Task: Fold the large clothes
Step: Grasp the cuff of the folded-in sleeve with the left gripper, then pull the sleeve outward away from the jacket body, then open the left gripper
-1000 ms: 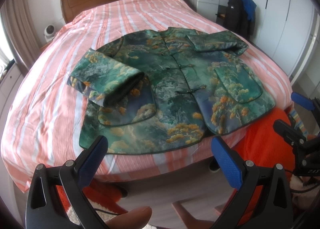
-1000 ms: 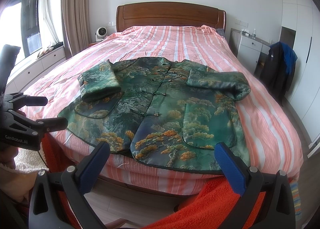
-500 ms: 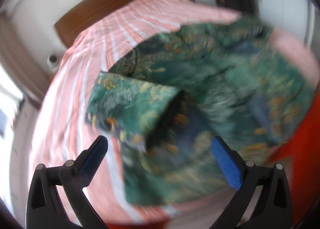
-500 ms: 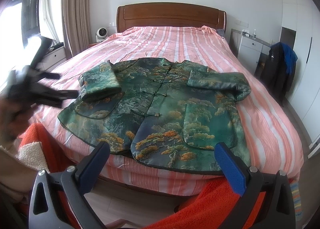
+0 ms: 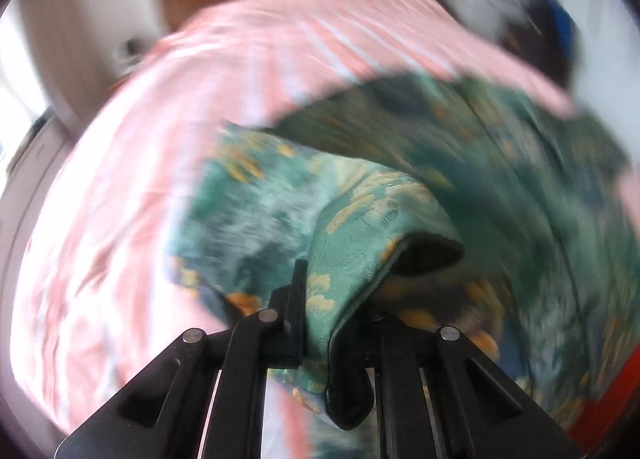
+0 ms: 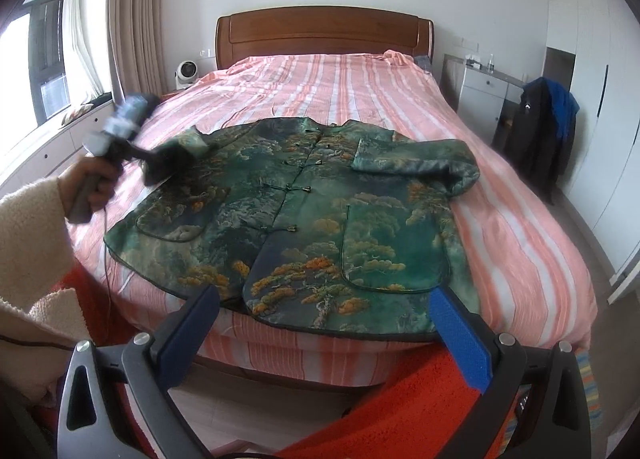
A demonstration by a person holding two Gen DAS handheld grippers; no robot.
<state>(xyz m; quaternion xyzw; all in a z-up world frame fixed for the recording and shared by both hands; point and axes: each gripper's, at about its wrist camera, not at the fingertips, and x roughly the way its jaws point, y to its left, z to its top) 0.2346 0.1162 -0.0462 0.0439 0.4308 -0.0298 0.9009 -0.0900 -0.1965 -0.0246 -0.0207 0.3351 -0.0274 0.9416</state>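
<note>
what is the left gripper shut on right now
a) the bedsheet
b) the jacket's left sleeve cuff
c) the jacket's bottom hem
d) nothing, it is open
b: in the left wrist view the left gripper has its fingers closed on the green cuff of the folded sleeve, whose dark opening shows just beyond. The right wrist view shows it at that sleeve on the jacket, while the right gripper stays open short of the hem.
</note>
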